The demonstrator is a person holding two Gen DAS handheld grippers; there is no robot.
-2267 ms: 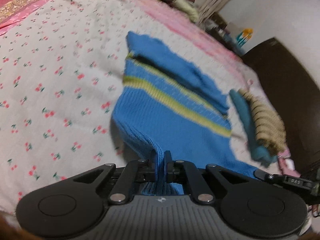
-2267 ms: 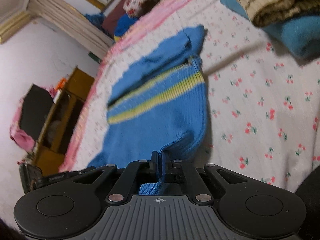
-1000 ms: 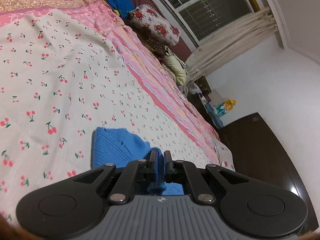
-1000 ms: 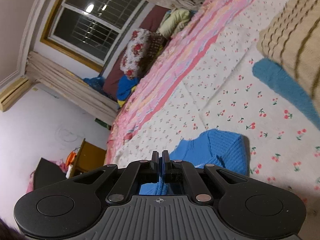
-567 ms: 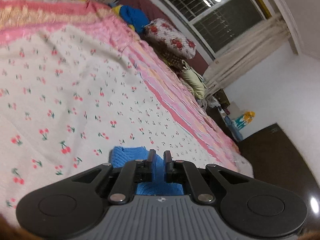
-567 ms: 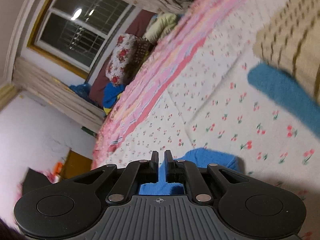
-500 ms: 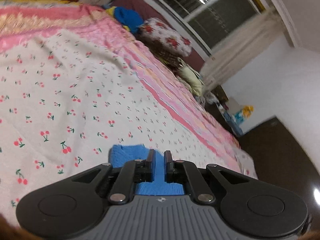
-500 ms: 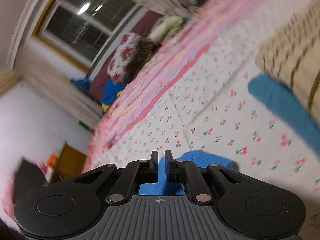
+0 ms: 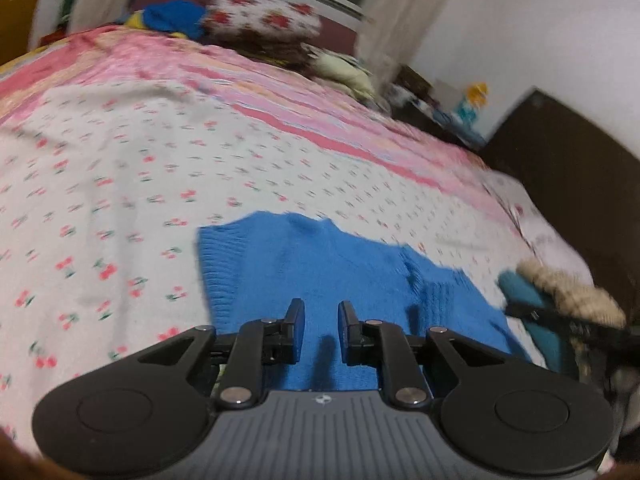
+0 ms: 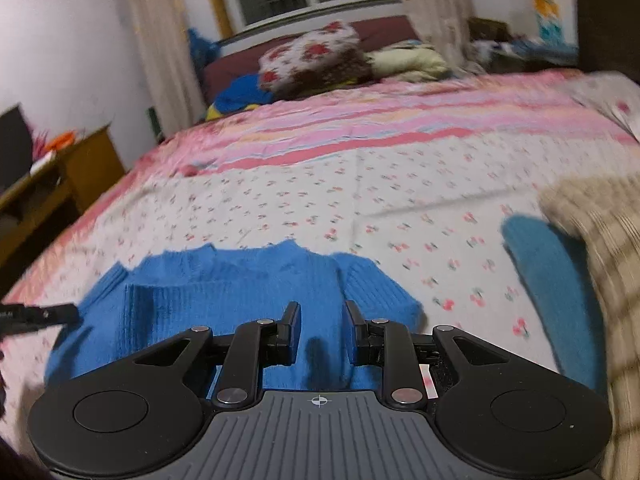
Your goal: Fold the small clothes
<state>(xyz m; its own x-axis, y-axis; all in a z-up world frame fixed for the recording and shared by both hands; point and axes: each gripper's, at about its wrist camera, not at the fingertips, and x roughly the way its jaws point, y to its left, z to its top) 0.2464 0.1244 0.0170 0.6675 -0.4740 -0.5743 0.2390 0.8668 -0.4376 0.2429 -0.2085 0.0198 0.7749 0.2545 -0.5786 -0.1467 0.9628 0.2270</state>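
**Blue sweater folded and let go**

Left wrist view: the left tongs have just been opening, their pads clear of the blue sweater lying on the bed just ahead and beneath.

Right wrist view: the right tongs have likewise just spread, holding nothing; the sweater lies doubled, ribbed, slightly rumpled. This fold looks done; the teal and beige clothes to the right may remain.

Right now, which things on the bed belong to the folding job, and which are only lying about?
Job: folded blue knitted sweater; left tool, right tool, both open above it.
Lying about: beige striped knit on teal garment; floral pillow.
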